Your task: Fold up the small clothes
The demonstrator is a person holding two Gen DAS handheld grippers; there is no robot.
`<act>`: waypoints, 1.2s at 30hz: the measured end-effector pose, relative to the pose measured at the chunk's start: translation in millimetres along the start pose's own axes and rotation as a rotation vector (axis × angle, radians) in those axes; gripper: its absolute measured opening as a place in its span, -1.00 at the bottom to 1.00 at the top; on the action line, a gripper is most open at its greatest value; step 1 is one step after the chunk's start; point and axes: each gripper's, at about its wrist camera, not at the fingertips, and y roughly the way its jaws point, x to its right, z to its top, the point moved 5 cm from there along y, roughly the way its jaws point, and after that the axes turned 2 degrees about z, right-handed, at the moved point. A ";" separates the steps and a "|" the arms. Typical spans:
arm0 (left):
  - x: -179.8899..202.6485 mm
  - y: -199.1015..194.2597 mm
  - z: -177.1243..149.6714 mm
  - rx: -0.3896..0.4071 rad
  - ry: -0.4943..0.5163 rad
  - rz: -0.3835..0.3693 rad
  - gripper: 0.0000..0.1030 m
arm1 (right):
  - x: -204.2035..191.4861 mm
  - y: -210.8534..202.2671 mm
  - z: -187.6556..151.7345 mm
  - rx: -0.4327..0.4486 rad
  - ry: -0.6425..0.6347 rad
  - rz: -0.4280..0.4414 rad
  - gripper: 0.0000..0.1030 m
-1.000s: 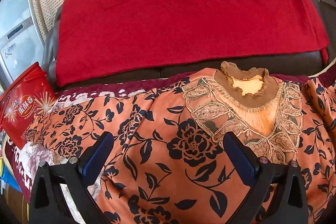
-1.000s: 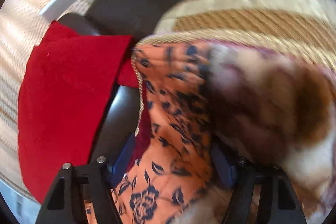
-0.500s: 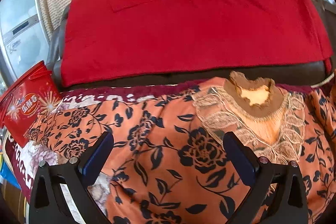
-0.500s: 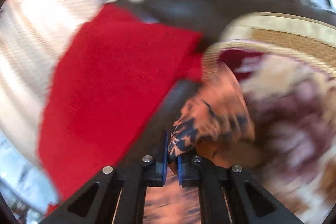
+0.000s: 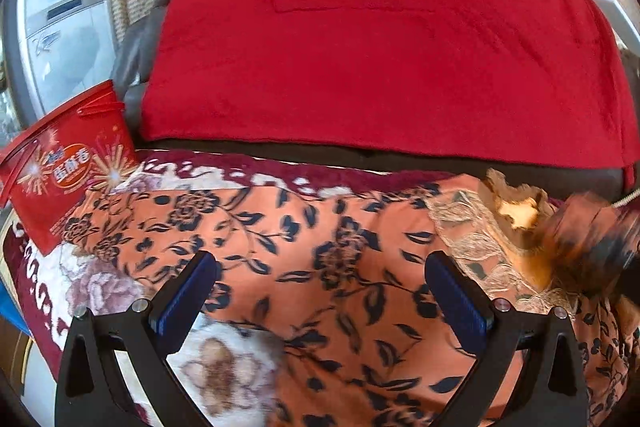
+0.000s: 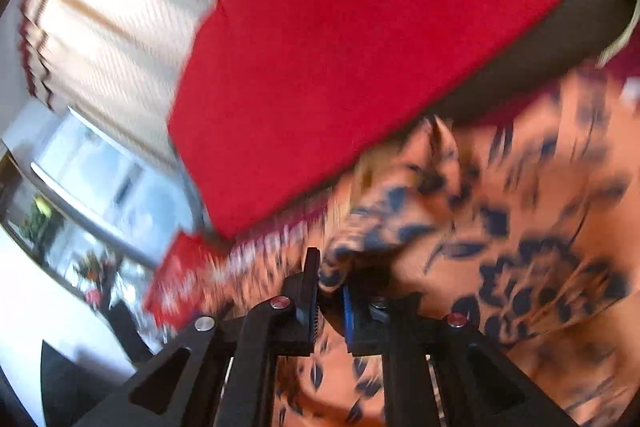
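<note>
An orange top with black flowers [image 5: 320,247] lies spread on a sofa seat, its lace collar [image 5: 516,211] at the right. My left gripper [image 5: 320,291] is open and hovers just above the cloth, holding nothing. My right gripper [image 6: 330,287] is shut on a bunched fold of the orange top [image 6: 500,227] and carries it over the garment. In the left wrist view that lifted fold [image 5: 592,239] shows as a blur at the right edge.
A red blanket [image 5: 380,39] covers the dark sofa back. A red gift bag [image 5: 68,167] stands at the seat's left end. A floral blanket [image 5: 100,287] lies under the top. A curtain [image 6: 104,19] and window are behind.
My right gripper swung leftward, dragging the pinched fold across the top. The left gripper stayed open and drifted left, so the collar now sits further right.
</note>
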 end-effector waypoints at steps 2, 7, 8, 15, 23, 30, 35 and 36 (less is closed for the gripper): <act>-10.0 0.2 0.4 0.001 -0.011 0.003 1.00 | -0.7 29.5 -21.3 -0.110 0.030 -0.004 -0.45; -16.4 1.0 -0.5 -0.009 -0.011 -0.027 1.00 | 5.2 40.8 -90.1 -0.225 0.120 0.055 0.60; -13.8 0.0 -1.1 -0.008 -0.007 -0.038 1.00 | 5.8 33.4 -91.7 -0.226 0.129 0.064 0.60; 29.3 3.7 -14.0 -0.102 0.034 -0.254 1.00 | 23.7 -70.7 -48.0 0.149 0.079 0.059 0.58; 88.4 20.9 -41.9 -0.306 0.054 -0.528 0.63 | 58.5 -128.7 -10.7 0.431 0.179 0.007 0.56; 105.6 38.6 -50.9 -0.362 0.001 -0.570 -0.30 | 65.8 -178.5 -4.6 0.493 0.175 -0.068 0.56; 94.1 29.9 -31.1 -0.281 -0.040 -0.590 -0.86 | 94.3 -191.7 6.9 0.506 0.261 -0.083 0.56; 89.7 27.1 -26.4 -0.260 -0.044 -0.585 -0.86 | 98.3 -190.1 7.4 0.498 0.278 -0.071 0.56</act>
